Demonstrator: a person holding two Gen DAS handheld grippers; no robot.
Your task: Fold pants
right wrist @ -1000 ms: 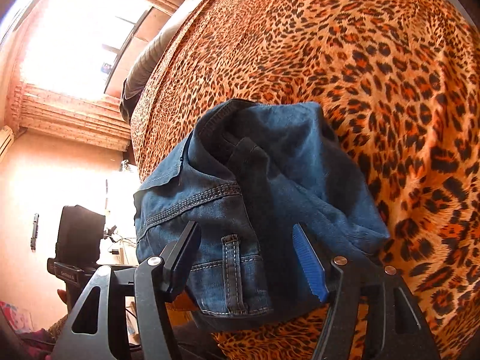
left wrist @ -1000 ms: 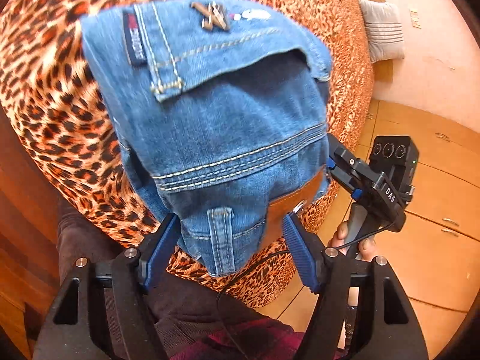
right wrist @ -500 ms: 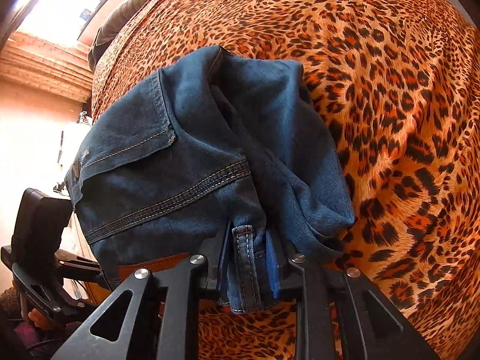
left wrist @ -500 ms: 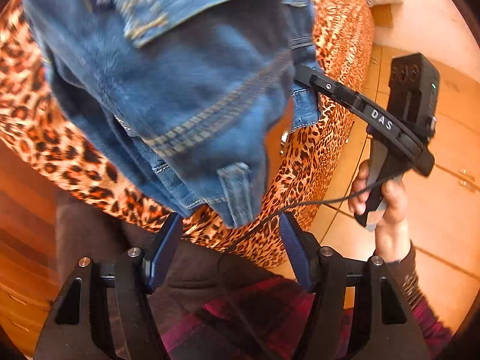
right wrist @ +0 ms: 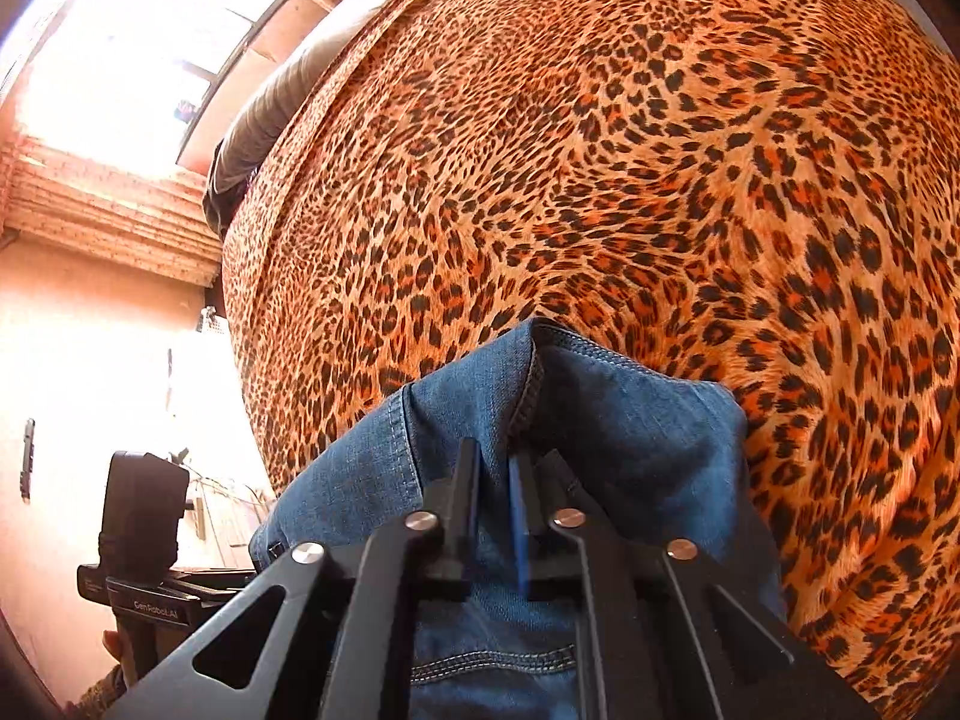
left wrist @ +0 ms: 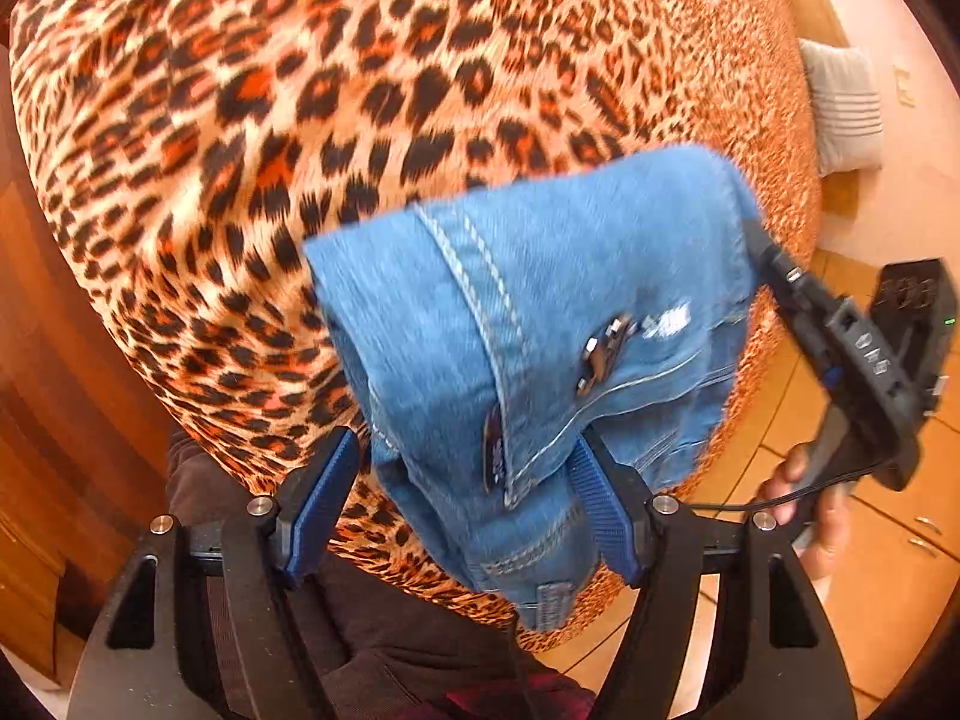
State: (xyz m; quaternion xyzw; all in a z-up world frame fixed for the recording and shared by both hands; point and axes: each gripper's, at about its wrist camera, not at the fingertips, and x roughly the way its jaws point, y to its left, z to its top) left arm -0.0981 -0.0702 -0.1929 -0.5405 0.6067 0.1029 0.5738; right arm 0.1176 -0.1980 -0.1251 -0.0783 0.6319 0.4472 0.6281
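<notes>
At the near edge of the bed (left wrist: 252, 138), your left gripper (left wrist: 465, 501) has its jaws apart and opening, with a hanging corner of the jeans (left wrist: 540, 324) between them but no pad pressing the cloth as far as you can see. Just to its right, your right gripper (right wrist: 501, 474) has its jaws closing down tight on a pinch of denim, so the jeans (right wrist: 630, 438) are held there, bunched and lifted rather than lying flat. Judging by this, you are early in the fold: the pants are a crumpled bundle at the near right side of the bed, with a pocket and seam showing, no legs laid out, no clean crease made. Spreading, aligning and folding all look left to do. Farther off, the leopard-print cover stretches bare toward a grey pillow (left wrist: 849, 105) at the far right.
</notes>
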